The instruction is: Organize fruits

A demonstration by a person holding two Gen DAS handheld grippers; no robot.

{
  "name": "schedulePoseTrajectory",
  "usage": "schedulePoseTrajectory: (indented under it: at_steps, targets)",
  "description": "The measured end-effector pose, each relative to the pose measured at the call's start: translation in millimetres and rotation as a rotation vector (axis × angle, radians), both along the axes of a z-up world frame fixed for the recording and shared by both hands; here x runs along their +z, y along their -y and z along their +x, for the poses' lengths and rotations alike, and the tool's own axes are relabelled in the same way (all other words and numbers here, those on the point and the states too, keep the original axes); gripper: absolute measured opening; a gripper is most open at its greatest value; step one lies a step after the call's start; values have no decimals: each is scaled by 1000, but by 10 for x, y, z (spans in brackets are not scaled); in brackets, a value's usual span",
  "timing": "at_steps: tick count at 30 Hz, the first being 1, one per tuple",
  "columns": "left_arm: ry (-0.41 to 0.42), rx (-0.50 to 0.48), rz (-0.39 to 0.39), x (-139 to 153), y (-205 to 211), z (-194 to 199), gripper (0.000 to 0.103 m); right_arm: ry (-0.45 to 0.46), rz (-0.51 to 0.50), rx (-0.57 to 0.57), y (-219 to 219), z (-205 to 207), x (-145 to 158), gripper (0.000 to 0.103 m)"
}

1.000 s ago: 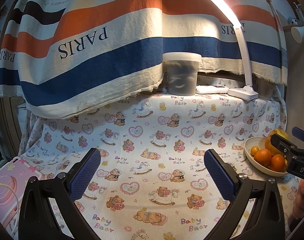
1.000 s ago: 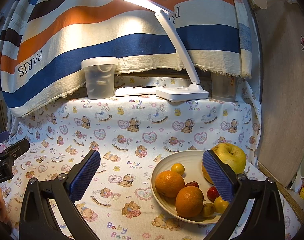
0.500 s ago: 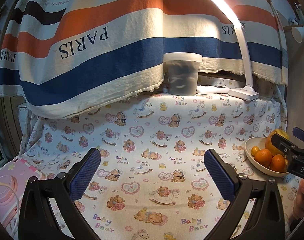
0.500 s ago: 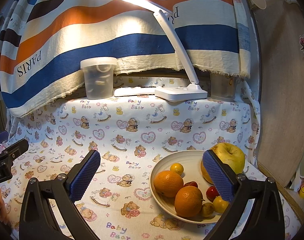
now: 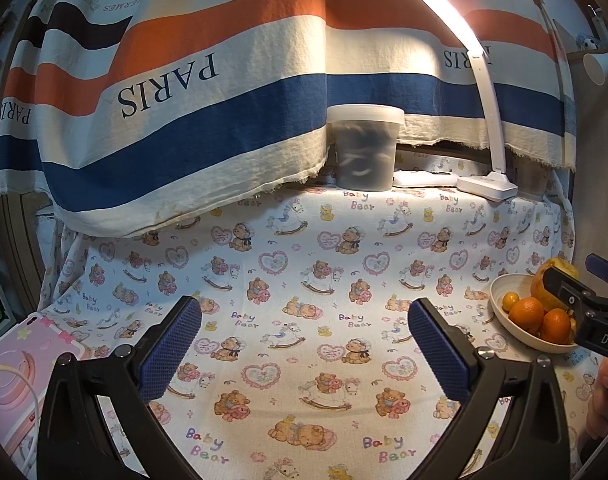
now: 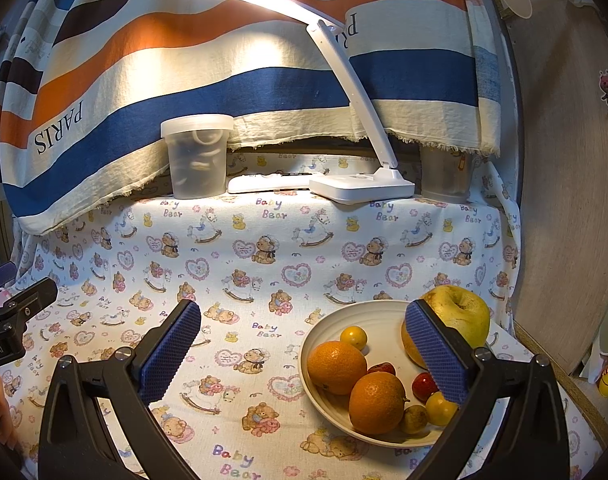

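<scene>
Both hand-held grippers gape empty; cloth reads "Baby Bear" (towel: "PARIS").

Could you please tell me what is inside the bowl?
The bowl holds two oranges, a yellow apple, small yellow and red fruits. The right tool hides part.

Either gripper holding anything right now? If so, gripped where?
Nothing held. Left gripper is open over bare cloth; right gripper is open above the fruit bowl, its fingers touching no fruit.
</scene>
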State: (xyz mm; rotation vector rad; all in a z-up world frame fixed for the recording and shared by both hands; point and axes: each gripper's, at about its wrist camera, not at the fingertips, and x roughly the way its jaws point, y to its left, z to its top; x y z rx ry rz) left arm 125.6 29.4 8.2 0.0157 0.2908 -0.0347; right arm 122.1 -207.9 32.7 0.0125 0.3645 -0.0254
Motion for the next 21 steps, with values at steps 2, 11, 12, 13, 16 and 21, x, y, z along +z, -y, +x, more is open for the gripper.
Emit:
schedulePoseTrajectory:
  at_steps: [2,11,12,13,16,21]
  targets:
    - [0,-1,0,0,0,2,103,0,0,-1,0,0,0,103]
    - [-1,-1,1,-2,-1,13,103,0,0,-1,-3,2,-2,103]
    - [-1,-1,1,-2,0,10,103,1,0,-3,-1,0,-3,103]
    - [-1,-2,1,-2,4,7,103,1,0,-6,0,-2,-2,103]
    - [1,1,2,0,1,5,103,2,1,-9,9,-4,-3,103]
    - [-1,1,1,0,3,9,103,1,1,-7,15,-8,-4,103]
